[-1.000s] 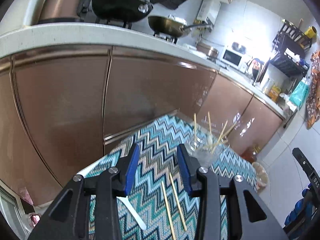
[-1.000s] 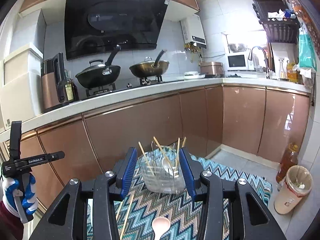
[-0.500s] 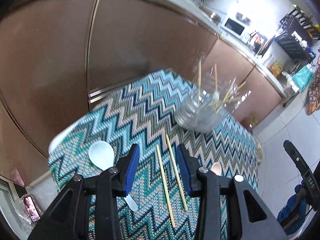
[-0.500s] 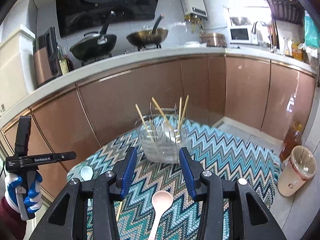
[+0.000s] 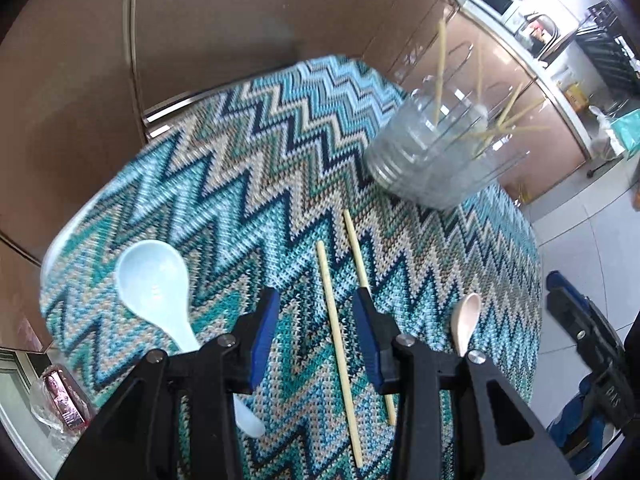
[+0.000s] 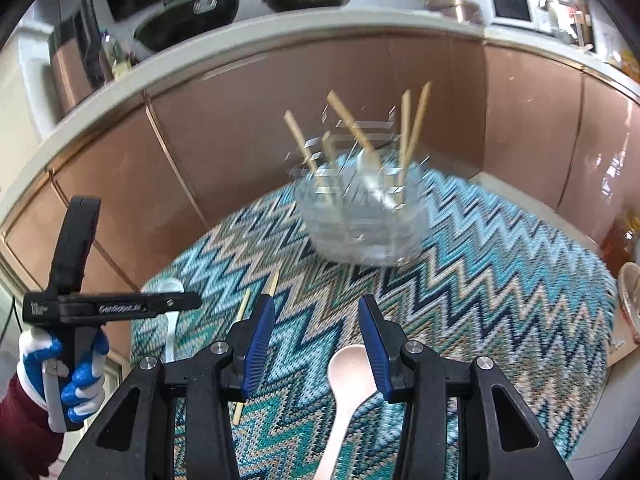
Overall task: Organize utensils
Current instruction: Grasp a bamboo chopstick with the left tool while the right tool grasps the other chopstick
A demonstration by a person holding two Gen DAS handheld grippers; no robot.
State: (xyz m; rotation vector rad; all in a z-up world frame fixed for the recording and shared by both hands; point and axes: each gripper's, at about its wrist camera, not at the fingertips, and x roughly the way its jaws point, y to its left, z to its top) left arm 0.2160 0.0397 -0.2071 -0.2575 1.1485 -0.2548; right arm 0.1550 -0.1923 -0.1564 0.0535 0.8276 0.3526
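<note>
Both tongs hang spread and empty over the zigzag-clothed tabletop (image 5: 248, 184).

Left wrist view: the left tongs (image 5: 316, 320) stand wide, one loose chopstick (image 5: 338, 328) lying between their tips, a second chopstick (image 5: 358, 256) just beside it toward the clear holder (image 5: 424, 168) (already stocked with chopsticks); a pale blue spoon (image 5: 154, 288) lies well apart from the holder. Right wrist view: the right tongs (image 6: 318, 336) are also wide, nothing gripped, a pink spoon (image 6: 350, 376) between them, nearer the camera than the blurred holder (image 6: 360, 216).

Zigzag-clothed table (image 5: 248, 184) holds jar (image 5: 432, 168), chopsticks (image 5: 338, 328), spoons (image 5: 154, 292).
</note>
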